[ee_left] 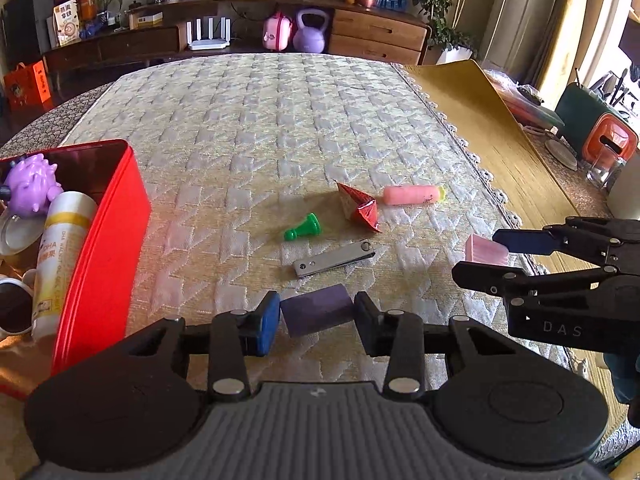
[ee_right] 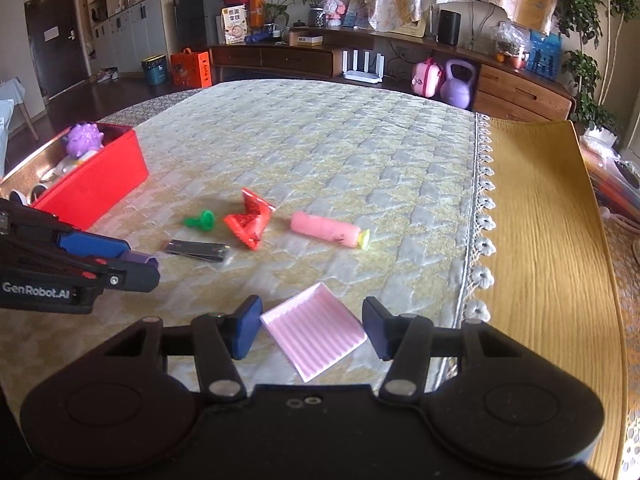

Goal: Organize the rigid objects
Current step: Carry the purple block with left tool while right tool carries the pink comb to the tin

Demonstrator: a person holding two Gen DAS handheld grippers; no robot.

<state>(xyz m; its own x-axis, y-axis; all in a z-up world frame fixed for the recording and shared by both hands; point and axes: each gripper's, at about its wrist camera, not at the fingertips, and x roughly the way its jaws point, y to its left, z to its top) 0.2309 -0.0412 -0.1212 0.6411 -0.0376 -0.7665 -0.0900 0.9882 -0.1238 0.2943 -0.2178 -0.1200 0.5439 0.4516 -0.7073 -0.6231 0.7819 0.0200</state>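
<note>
Red box (ee_left: 102, 240): far left on the quilted cloth (ee_left: 280, 120), holding a purple spiky toy (ee_left: 30, 184), a white bottle (ee_left: 60, 256) and some cups
Left gripper (ee_left: 316, 322): jaws narrowed onto a purple block (ee_left: 318, 314), both pads pressing its ends, block tilted and seemingly just clear of the cloth
Green pawn (ee_left: 302, 228): lying on its side, just beyond the nail clipper (ee_left: 334, 258)
Red folded packet (ee_left: 360, 208): right of the pawn, near the pink tube (ee_left: 412, 195)
Pink tube: lying flat, yellow-green cap toward the cloth's lace edge
Right gripper (ee_right: 310, 334): jaws part-closed on a pink ridged tray (ee_right: 314, 334), held by its corners and tilted
Yellow mat (ee_right: 552, 240): right of the lace edge
</note>
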